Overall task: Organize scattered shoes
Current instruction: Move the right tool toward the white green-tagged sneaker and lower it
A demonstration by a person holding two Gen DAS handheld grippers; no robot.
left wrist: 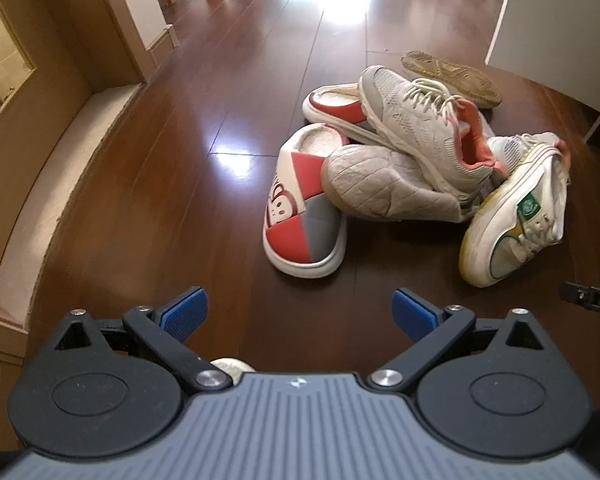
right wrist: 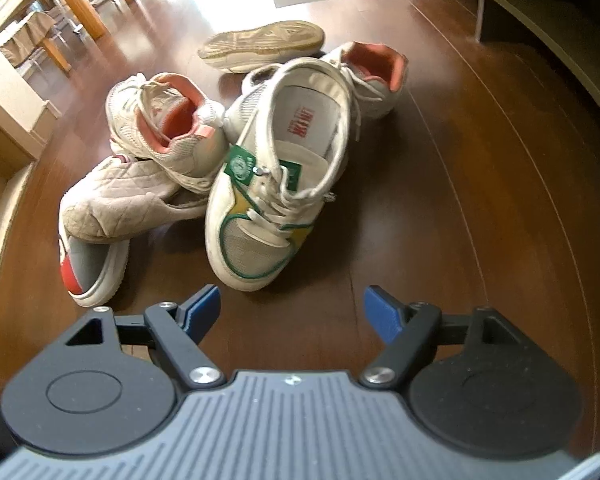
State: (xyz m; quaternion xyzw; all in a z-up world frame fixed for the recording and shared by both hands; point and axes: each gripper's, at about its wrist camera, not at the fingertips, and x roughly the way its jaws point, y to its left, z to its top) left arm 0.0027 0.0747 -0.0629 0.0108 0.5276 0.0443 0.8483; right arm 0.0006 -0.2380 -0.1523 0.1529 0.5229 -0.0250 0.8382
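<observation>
Both tools gape with nothing between them: my left tool (left wrist: 300,310) and right tool (right wrist: 292,308) hover short of the shoe heap on the wooden floor (left wrist: 160,184). Only my left view shows the red-and-grey slipper (left wrist: 302,216) whole; only my right looks into the green-trimmed sneaker (right wrist: 276,184). Farthest lies an upturned sole (right wrist: 262,46).

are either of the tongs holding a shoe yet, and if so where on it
Nothing is held. The left tongs and right tongs both stand open over bare dark wooden floor, short of the pile; the nearest white sneaker with green trim is untouched.

Jumbled shoes (right wrist: 260,184) heaped on floor (right wrist: 460,200)
</observation>
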